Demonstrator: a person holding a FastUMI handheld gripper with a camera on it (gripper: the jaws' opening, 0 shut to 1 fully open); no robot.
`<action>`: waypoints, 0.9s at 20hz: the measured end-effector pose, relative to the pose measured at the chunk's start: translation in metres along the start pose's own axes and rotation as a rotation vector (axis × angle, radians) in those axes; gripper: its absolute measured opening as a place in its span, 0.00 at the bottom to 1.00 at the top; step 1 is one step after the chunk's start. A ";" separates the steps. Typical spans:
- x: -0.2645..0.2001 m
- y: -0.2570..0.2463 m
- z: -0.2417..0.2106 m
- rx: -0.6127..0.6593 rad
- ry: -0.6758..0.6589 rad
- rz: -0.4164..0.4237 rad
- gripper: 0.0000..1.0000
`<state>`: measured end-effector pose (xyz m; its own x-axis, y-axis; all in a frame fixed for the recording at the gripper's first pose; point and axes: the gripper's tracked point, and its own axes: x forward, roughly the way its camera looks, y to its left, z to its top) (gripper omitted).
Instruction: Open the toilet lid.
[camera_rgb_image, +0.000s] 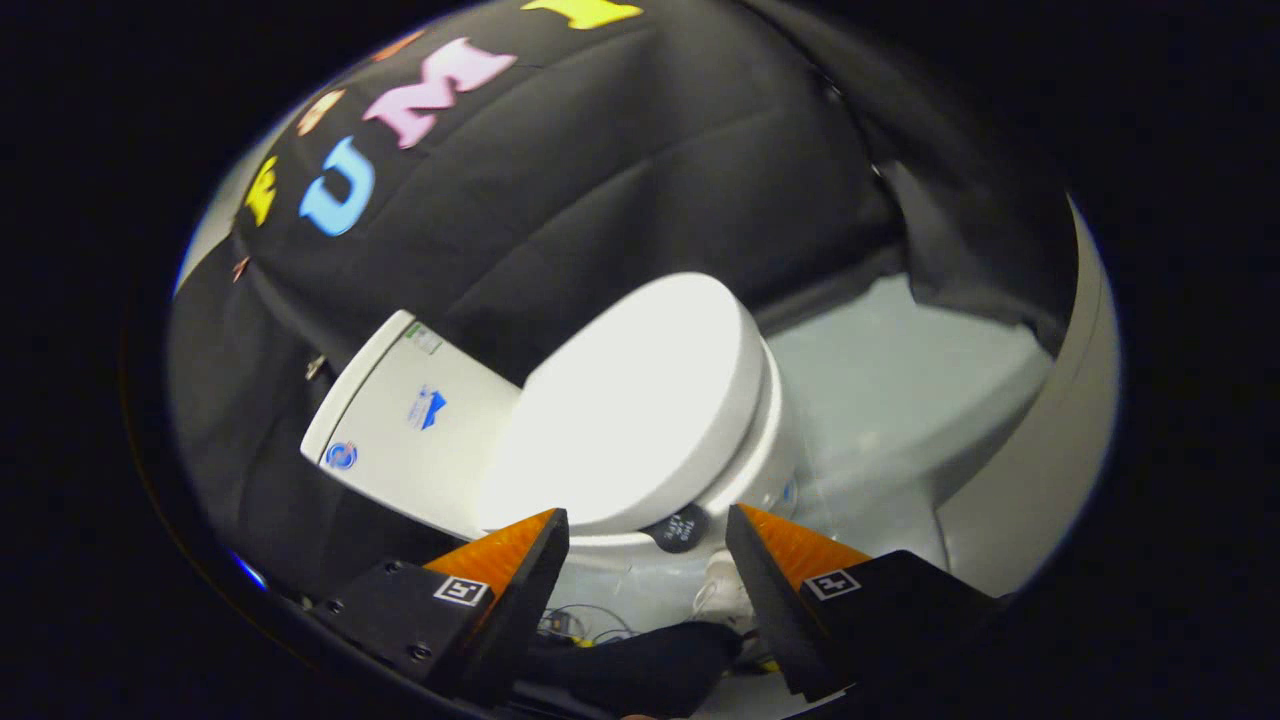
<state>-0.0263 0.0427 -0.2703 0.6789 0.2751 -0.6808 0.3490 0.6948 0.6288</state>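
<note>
A white toilet stands just beyond my fingers, its lid (640, 400) down flat over the bowl. The tank (410, 420) rises behind it against the black cloth wall. My gripper (648, 525) is open, hovering at the near rim of the lid, with a small round dark sticker (678, 528) on the bowl's side showing in the gap between the fingertips. Neither finger touches the lid. The view is tilted, so the toilet appears rotated.
Pale floor (880, 400) spreads to the right of the toilet, bounded by a light curved wall (1060, 440). Thin wires (590, 620) and a white shoe (722, 595) lie on the floor below the fingers, beside a dark sleeve or trouser leg (650, 665).
</note>
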 end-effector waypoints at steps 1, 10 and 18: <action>0.009 -0.006 -0.005 0.055 0.025 0.001 0.98; 0.065 -0.006 -0.044 0.101 0.123 0.068 0.88; 0.069 -0.015 -0.032 0.136 0.082 0.090 0.29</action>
<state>-0.0057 0.0730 -0.3383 0.6584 0.3894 -0.6441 0.3772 0.5698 0.7301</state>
